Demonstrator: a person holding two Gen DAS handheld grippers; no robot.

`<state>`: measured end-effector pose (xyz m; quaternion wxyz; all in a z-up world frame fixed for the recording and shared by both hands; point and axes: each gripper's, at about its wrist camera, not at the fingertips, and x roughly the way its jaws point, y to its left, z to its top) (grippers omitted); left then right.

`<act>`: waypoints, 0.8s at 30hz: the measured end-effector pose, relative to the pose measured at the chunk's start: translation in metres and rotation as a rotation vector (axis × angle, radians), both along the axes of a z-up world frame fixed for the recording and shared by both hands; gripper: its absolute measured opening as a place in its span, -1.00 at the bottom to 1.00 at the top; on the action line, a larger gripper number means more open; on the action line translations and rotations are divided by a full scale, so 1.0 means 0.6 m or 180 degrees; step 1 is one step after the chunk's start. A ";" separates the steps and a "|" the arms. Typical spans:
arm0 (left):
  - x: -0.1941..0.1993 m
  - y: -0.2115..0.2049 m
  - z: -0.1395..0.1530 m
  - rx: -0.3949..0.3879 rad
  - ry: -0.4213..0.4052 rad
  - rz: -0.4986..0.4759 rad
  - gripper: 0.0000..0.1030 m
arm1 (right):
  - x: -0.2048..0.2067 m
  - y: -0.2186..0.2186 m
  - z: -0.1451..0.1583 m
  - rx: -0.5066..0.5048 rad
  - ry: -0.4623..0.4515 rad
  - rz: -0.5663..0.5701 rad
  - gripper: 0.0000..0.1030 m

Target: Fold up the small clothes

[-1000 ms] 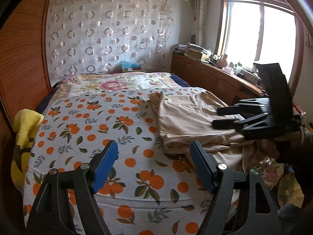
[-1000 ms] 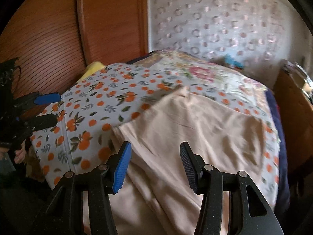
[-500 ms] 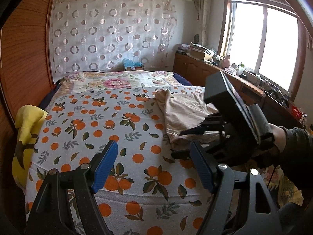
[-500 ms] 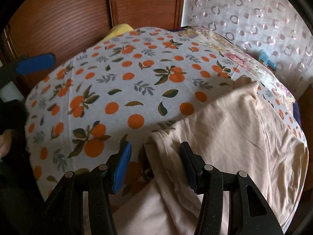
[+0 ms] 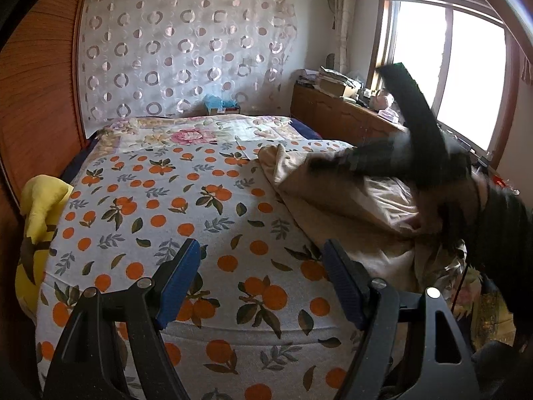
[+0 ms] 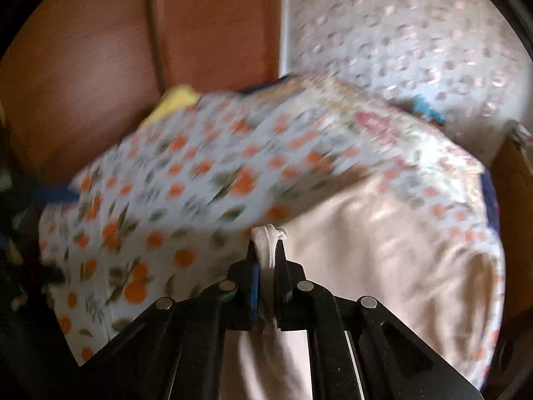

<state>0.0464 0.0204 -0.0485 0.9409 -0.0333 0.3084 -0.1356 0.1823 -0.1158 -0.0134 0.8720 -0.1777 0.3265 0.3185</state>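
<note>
Now, right gripper [image 6: 266, 256]: jaws clamped on the beige garment [image 6: 383, 250] edge; lift evenly.
Left gripper [image 5: 263, 280]: jaws open, empty above the orange-print bedspread [image 5: 166, 200]; take the opposite corner.

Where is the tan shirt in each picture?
Left wrist view: the tan shirt lies right of centre on the bed, under the blurred right gripper.
Right wrist view: it fills the lower right, its edge pinched in the right gripper.
Shared landmark: the orange-print bedsheet.

left gripper [image 5: 261, 278]: black frame, blue ribbed pads, silver screws | right gripper [image 6: 266, 260]: black, blue pad | sleeve [image 5: 503, 233]: dark
</note>
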 end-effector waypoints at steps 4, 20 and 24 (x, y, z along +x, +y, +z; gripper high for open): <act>-0.002 -0.004 -0.001 -0.0005 -0.0004 -0.0020 0.49 | 0.062 -0.080 0.049 -0.0021 -0.0168 -0.0491 -0.89; 0.003 -0.024 -0.013 0.0016 0.0068 -0.0105 0.49 | 0.188 -0.214 0.004 -0.0370 0.0051 -0.1647 -0.27; 0.001 -0.038 -0.013 0.0026 0.0066 -0.0164 0.49 | 0.119 -0.233 0.026 -0.0224 -0.0006 -0.1397 -0.27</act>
